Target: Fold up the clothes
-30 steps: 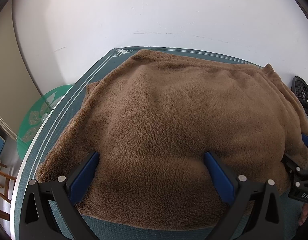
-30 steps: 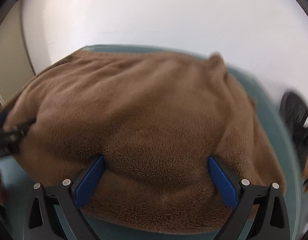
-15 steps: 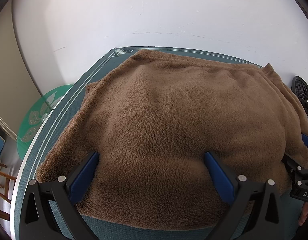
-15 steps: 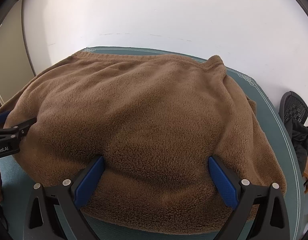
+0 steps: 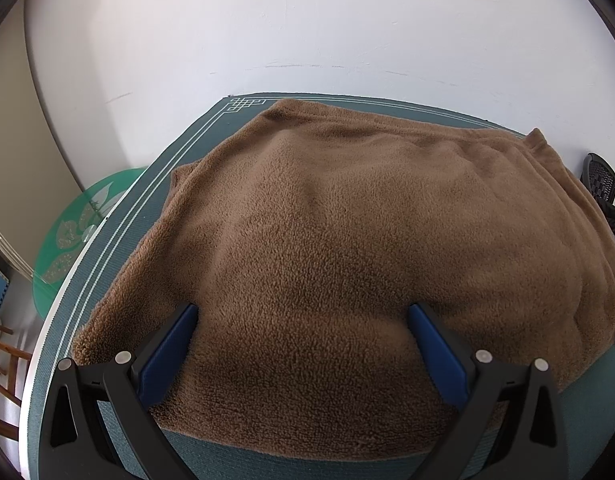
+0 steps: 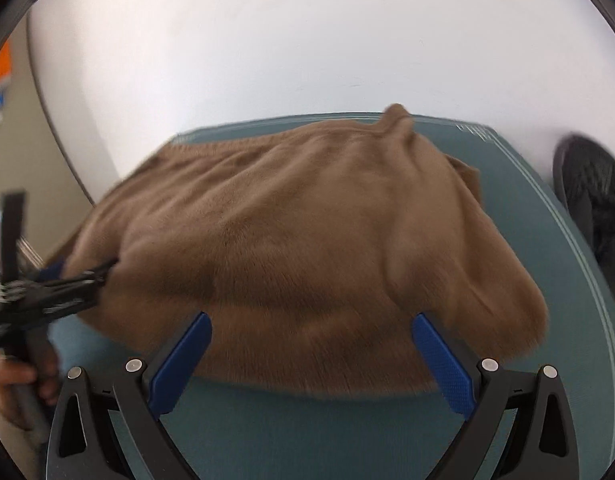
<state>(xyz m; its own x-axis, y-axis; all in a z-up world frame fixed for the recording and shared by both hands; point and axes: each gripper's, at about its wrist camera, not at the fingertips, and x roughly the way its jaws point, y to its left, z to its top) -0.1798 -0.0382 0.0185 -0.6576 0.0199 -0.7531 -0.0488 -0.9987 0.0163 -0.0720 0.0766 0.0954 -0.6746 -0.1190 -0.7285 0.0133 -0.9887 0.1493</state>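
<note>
Garment: brown fleece garment (image 5: 347, 248), lying in a low mound on teal mat (image 5: 155, 200) over the desk; far edge near white wall (image 5: 267, 32).
Left tongs (image 5: 303, 320): spread wide, blue pads either side of the fleece's near part, nothing pinched. Also seen in right view at garment's left edge (image 6: 103, 276).
Right tongs (image 6: 307, 328): spread wide, holding nothing, over the near hem. Right view blurred, so exact height above fabric can't be told.
Layers: stacked edges visible along right side; looks part-folded, judgement only.
Surroundings: green glass disc (image 5: 75, 232) off mat's left; black mesh chair (image 6: 587, 184) to the right.
Risk 1: thick pile; a bite may take the top layer only, so the fold drags unevenly.
Risk 2: w/ tongs at unequal height, the hem skews and the mound slumps.
Risk 3: near hem sits close to the desk edge; a pull toward the person could slide the garment off.
</note>
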